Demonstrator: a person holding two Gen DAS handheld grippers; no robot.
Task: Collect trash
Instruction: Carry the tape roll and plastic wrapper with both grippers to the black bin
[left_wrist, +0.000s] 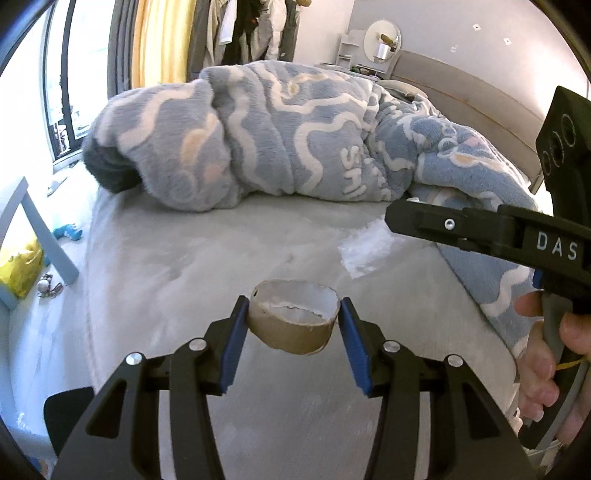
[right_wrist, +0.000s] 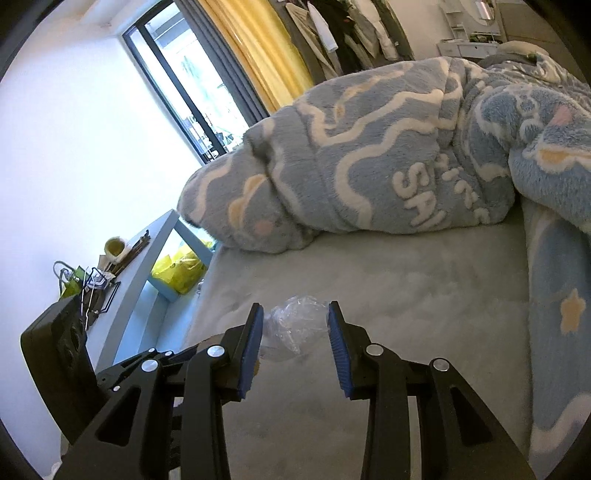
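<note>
Both pickups done: left gripper (left_wrist: 293, 314) clamps the cardboard roll core (left_wrist: 293, 319), right gripper (right_wrist: 295, 326) pinches crumpled clear plastic (right_wrist: 291, 326) (no bin visible yet).

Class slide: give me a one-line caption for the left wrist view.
Left gripper clamps a cardboard tube above the bed, a rolled blue blanket behind.

Left gripper (left_wrist: 293, 314) angled down, blue pads clamped on both sides of a cardboard ring (left_wrist: 293, 321), held clear of the bed. Right gripper (right_wrist: 295, 325) angled down, pads pinching crumpled clear plastic (right_wrist: 291, 328). Hand (left_wrist: 554, 354) wraps right gripper's handle.
</note>
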